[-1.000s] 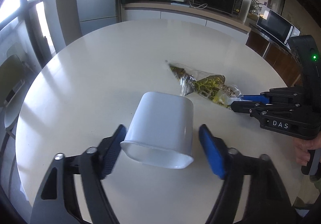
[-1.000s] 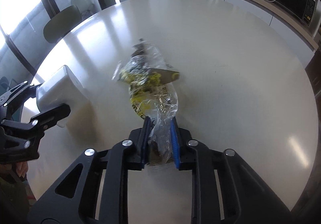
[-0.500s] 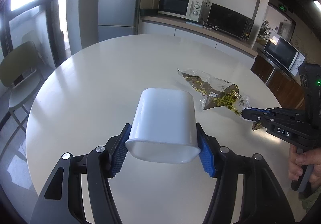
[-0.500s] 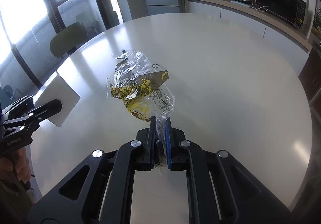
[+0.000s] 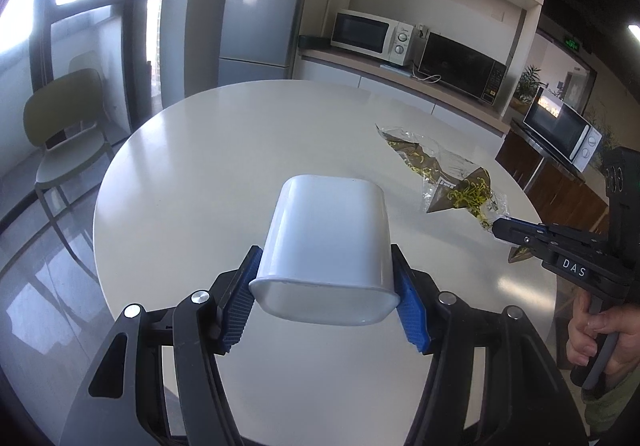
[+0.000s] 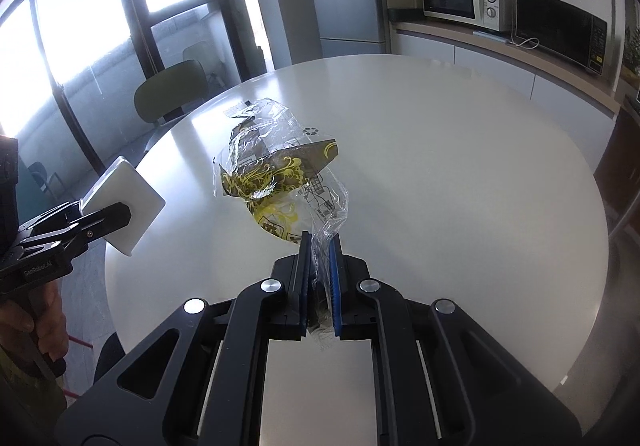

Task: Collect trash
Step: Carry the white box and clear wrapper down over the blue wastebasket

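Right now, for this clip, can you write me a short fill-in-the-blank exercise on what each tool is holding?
1. The left tool is clamped on a white plastic ____.
2. The right tool pinches a crinkled clear ____ with gold print.
3. The round table below them is ____ in colour.
4. On the counter behind it, the white microwave stands beside a ____ one.

Missing words: tub; wrapper; white; black

This was an office break-room kitchen: microwaves (image 5: pixel 370 36) lined a far counter (image 5: pixel 400 76) beside a tall fridge (image 5: pixel 262 6), with a round white table (image 5: pixel 200 174) and a green chair (image 5: pixel 64 126) near large windows (image 6: pixel 80 26).
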`<state>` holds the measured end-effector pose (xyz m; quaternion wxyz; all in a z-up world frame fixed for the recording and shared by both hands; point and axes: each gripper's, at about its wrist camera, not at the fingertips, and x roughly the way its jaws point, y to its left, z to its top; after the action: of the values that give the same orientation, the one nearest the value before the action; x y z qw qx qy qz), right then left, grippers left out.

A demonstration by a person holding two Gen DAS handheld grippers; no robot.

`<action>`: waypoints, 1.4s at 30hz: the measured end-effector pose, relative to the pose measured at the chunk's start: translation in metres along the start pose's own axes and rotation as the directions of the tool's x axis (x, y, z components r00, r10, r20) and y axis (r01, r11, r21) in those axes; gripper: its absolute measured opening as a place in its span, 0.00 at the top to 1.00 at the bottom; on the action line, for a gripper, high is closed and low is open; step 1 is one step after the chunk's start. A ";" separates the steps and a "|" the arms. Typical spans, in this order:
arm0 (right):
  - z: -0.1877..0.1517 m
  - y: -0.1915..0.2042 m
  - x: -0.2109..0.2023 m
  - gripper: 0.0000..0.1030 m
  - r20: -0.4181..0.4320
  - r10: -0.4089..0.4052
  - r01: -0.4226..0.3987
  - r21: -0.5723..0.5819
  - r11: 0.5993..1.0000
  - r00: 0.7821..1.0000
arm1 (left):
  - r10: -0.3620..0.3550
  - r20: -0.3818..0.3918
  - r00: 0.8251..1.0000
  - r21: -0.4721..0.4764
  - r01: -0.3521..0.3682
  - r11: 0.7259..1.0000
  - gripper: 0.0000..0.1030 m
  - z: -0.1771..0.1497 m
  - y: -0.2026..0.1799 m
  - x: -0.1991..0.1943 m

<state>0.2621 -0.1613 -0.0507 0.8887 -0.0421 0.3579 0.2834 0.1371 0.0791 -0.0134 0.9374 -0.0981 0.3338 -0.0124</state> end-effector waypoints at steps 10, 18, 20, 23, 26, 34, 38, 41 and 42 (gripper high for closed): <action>-0.056 0.021 -0.052 0.93 0.001 0.043 -0.043 -0.051 0.998 0.999 | 0.008 -0.010 1.000 -0.002 -0.008 1.000 0.40 -0.048 -0.011 -0.041; -0.098 0.027 -0.087 0.93 -0.031 0.078 -0.081 -0.092 0.992 0.996 | -0.001 -0.051 0.999 0.001 0.001 1.000 0.40 -0.090 -0.016 -0.069; -0.107 0.031 -0.094 0.93 -0.041 0.091 -0.095 -0.099 0.991 0.995 | -0.001 -0.065 0.998 0.005 0.001 1.000 0.40 -0.100 -0.019 -0.072; -0.120 0.038 -0.102 0.93 -0.059 0.107 -0.113 -0.111 0.987 0.993 | 0.003 -0.087 0.996 0.013 -0.002 1.000 0.40 -0.115 -0.019 -0.077; -0.136 0.047 -0.108 0.93 -0.083 0.117 -0.127 -0.130 0.983 0.990 | 0.004 -0.111 0.994 0.006 -0.003 1.000 0.40 -0.126 -0.016 -0.078; -0.166 0.053 -0.116 0.93 -0.165 0.115 -0.141 -0.157 0.977 0.980 | 0.022 -0.184 0.983 -0.007 -0.024 1.000 0.40 -0.159 -0.006 -0.078; -0.180 0.055 -0.113 0.93 -0.213 0.117 -0.152 -0.157 0.976 0.970 | 0.030 -0.212 0.977 -0.018 -0.034 0.999 0.40 -0.172 -0.002 -0.074; -0.191 0.053 -0.098 0.93 -0.256 0.095 -0.139 -0.160 0.977 0.962 | 0.043 -0.241 0.969 -0.014 -0.048 0.999 0.40 -0.182 -0.001 -0.065; -0.194 0.051 -0.091 0.93 -0.268 0.085 -0.131 -0.158 0.979 0.960 | 0.040 -0.255 0.966 -0.018 -0.046 0.999 0.40 -0.186 0.000 -0.060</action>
<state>0.0632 -0.2161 -0.1283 0.8101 -0.1369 0.4468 0.3540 -0.0260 0.0523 -0.1172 0.8856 -0.0995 0.4536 -0.0005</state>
